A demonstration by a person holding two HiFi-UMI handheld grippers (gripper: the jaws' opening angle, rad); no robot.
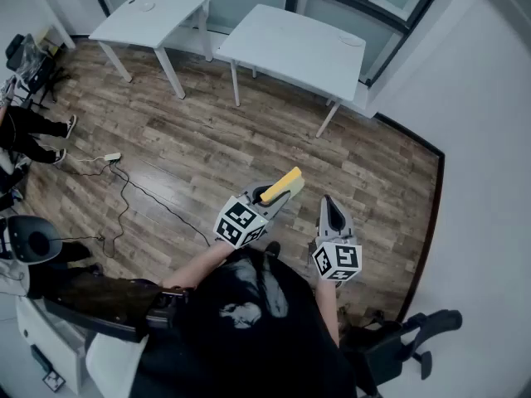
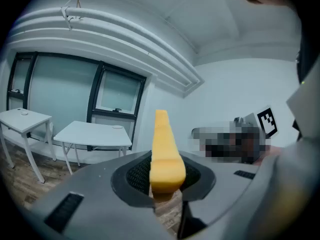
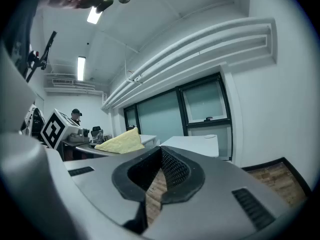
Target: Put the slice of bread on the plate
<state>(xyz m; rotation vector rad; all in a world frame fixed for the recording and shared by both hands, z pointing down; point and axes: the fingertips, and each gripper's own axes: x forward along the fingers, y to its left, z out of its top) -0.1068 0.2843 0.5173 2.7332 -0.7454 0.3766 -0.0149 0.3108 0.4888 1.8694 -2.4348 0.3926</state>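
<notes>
A yellow slice of bread (image 1: 283, 184) stands on edge between the jaws of my left gripper (image 1: 278, 191), which is shut on it and held in the air in front of the person. In the left gripper view the bread (image 2: 164, 154) rises upright from the left gripper (image 2: 165, 184). My right gripper (image 1: 331, 204) is beside it to the right, shut with nothing in it (image 3: 161, 156). The right gripper view also shows the bread (image 3: 121, 141) to its left. A small white plate (image 1: 352, 39) lies on the far white table (image 1: 290, 44).
A second white table (image 1: 153, 19) with another round plate (image 1: 146, 5) stands at the far left. Wooden floor (image 1: 207, 148) lies between me and the tables, with a cable (image 1: 124, 193) on it. A black chair (image 1: 398, 347) is at the lower right, and a white wall on the right.
</notes>
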